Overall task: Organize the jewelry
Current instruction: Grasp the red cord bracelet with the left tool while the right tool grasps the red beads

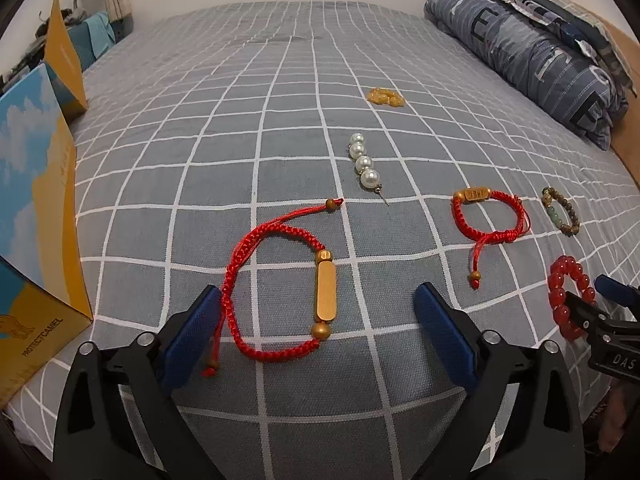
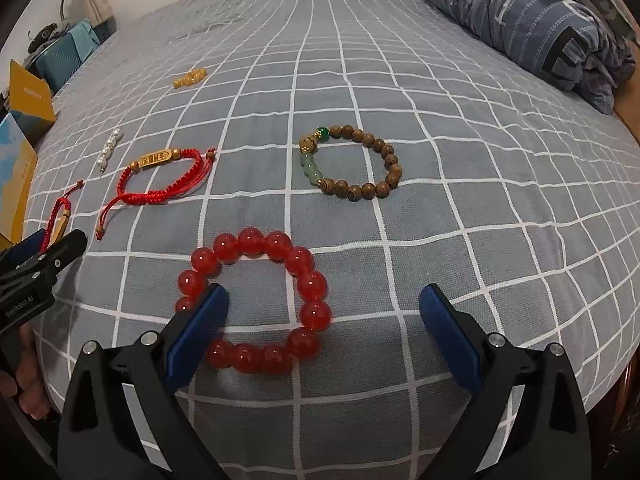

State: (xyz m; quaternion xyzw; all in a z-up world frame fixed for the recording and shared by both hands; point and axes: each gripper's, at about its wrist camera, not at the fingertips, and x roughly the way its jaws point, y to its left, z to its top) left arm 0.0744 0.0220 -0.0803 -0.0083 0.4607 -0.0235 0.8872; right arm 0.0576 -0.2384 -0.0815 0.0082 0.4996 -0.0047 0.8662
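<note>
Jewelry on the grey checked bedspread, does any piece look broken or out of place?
Nothing looks broken. The white pearl strand lies straight, a bare pin at one end. The small amber bead cluster sits bunched, apart from the rest.

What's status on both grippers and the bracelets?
Left gripper open over red cord bracelet. Right gripper open over red bead bracelet. Nothing gripped. No obstructions.

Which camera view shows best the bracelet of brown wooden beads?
The right wrist view: the wooden bead bracelet lies whole as an open ring, green beads clear. In the left wrist view it is small and flattened near the right edge.
</note>
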